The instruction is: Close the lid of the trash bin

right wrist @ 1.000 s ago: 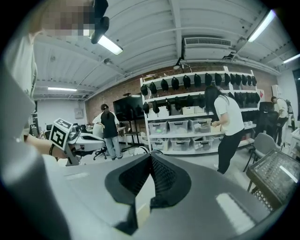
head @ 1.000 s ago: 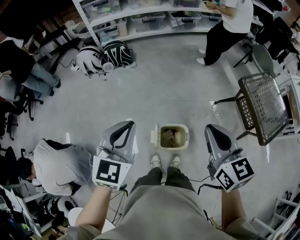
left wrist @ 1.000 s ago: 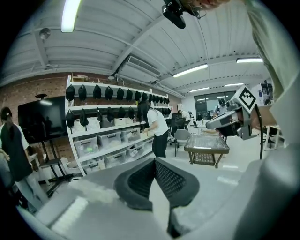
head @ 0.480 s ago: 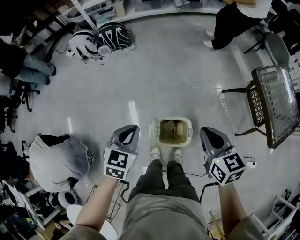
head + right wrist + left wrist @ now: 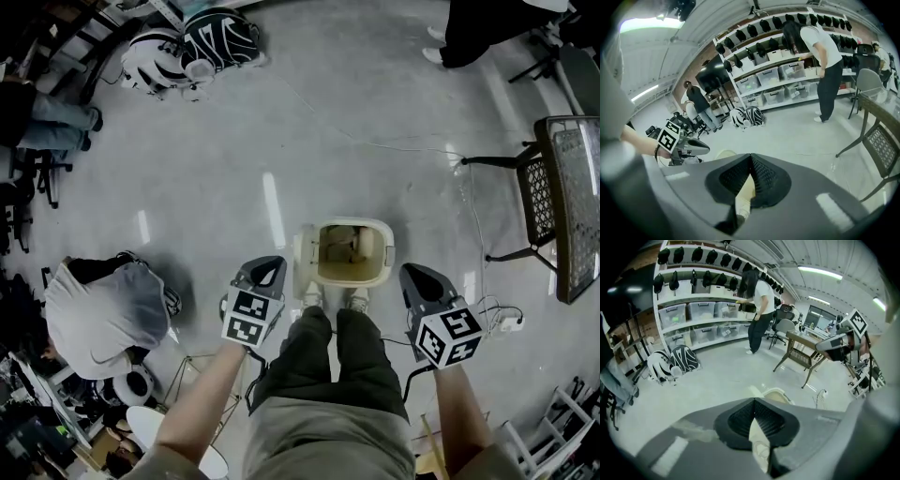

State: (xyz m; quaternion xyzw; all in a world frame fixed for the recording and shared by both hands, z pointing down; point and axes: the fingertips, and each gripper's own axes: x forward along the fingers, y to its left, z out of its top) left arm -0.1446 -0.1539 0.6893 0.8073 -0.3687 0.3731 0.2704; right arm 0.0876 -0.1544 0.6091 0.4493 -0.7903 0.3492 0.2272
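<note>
Hovering just left of the bin (image 5: 373,272), the left gripper (image 5: 269,269) is clenched on nothing, its tip close to the lid (image 5: 305,260), which hangs open off the bin's left rim, so it looks placed to nudge it shut. Just right of the bin, the right gripper (image 5: 411,275) is clenched too and empty, probably spare.

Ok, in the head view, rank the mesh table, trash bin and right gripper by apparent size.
1. mesh table, even cropped by the frame edge.
2-3. trash bin and right gripper look about alike; the gripper is nearer the camera, so left unranked.
</note>
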